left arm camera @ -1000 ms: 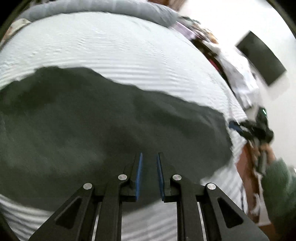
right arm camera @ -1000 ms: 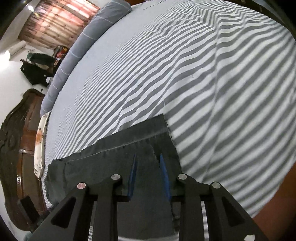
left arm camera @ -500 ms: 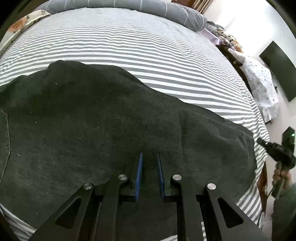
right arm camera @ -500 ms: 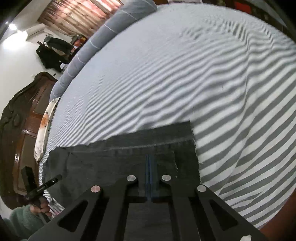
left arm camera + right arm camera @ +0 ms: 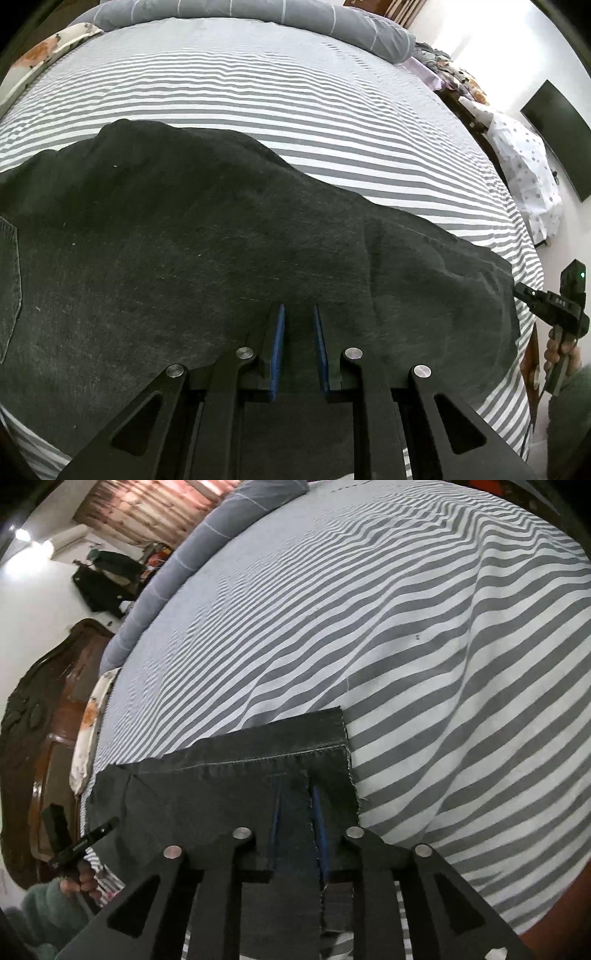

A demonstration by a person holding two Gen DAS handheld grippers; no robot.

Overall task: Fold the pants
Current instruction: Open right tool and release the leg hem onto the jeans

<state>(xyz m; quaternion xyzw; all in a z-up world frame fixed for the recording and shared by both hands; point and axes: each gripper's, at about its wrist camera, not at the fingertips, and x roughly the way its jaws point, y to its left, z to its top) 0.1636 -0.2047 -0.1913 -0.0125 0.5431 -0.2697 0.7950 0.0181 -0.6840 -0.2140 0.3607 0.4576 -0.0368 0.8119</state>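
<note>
While pants hems show, cloth hides right gripper fingers.
</note>
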